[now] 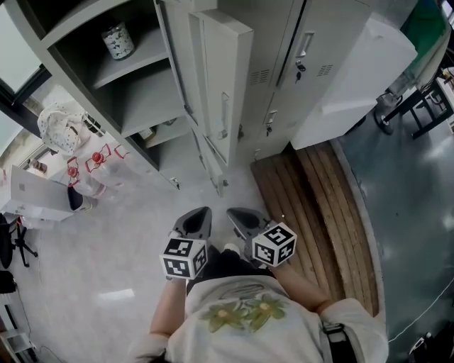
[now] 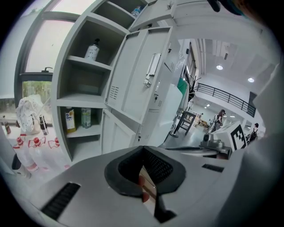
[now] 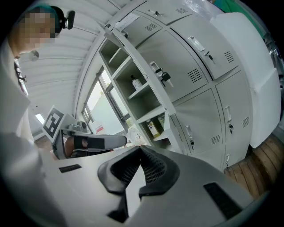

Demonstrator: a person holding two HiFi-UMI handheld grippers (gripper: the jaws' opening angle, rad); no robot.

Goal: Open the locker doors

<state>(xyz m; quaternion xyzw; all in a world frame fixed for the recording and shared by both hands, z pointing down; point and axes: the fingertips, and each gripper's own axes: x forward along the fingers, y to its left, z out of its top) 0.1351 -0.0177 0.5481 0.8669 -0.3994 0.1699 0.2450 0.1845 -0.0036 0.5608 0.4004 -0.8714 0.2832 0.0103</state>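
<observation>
Closed left tool (image 1: 199,215) and right tool (image 1: 240,215) hang near edge of open door (image 1: 225,81).

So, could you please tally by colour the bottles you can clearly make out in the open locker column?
White bottle, dark cap: 1
Yellow-labelled bottle: 1
Green bottle: 1
Total: 3
The top compartment's item is too cropped to count.

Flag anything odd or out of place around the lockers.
Nothing damaged or spilled. Only oddity: red-capped clear bottles and a white bag sit loose by the window, left of the open locker, not on its shelves.
</observation>
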